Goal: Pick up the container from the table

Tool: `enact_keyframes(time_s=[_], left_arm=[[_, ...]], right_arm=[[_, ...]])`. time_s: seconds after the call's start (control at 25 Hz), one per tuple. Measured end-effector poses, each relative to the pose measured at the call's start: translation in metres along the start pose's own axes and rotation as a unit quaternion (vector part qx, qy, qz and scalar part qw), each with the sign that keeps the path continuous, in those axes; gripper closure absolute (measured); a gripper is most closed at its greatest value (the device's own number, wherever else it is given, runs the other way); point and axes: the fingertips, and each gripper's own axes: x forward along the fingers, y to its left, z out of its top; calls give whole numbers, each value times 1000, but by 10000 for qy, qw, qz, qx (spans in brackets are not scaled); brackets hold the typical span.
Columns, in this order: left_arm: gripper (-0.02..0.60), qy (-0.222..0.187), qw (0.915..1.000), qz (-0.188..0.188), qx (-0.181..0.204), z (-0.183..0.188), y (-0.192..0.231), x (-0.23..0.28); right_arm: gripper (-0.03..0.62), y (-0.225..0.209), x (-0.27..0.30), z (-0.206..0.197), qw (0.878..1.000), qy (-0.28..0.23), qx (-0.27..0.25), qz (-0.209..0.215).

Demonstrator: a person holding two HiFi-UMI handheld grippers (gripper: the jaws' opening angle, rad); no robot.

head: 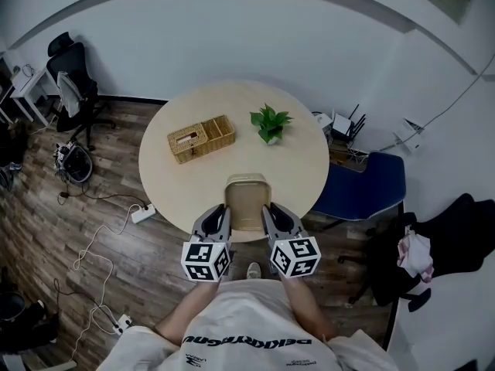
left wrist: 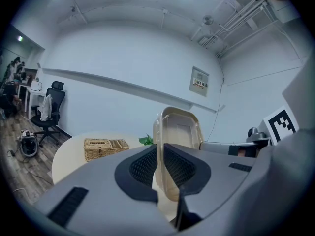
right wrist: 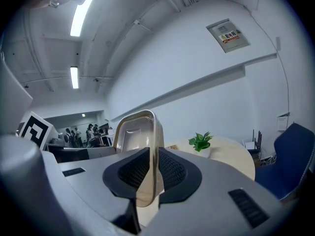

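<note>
A beige, translucent rectangular container (head: 247, 198) is over the near edge of the round table (head: 166, 184), held from both sides. My left gripper (head: 223, 210) is shut on its left rim, and my right gripper (head: 268, 209) is shut on its right rim. In the left gripper view the container's wall (left wrist: 179, 127) runs straight between the black pads of the left gripper (left wrist: 161, 156). In the right gripper view the container's rim (right wrist: 134, 129) is likewise pinched by the right gripper (right wrist: 153, 163). Whether its base touches the table is hidden.
A wicker basket (head: 201, 137) and a small green potted plant (head: 270, 122) stand farther back on the table. A blue chair (head: 363, 185) is to the right and a black office chair (head: 73, 83) at the far left. Cables and a power strip (head: 142, 214) lie on the wooden floor.
</note>
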Motion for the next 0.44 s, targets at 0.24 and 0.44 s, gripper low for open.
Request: enact_keyframes(time_s=[0.24, 0.44], left_arm=[[527, 22, 10000, 5, 11, -3, 0, 0], [528, 23, 10000, 15, 26, -3, 1, 5]], right_arm=[[507, -2, 0, -4, 10000, 41, 46, -6], [507, -5, 4, -5, 10000, 51, 65, 14]])
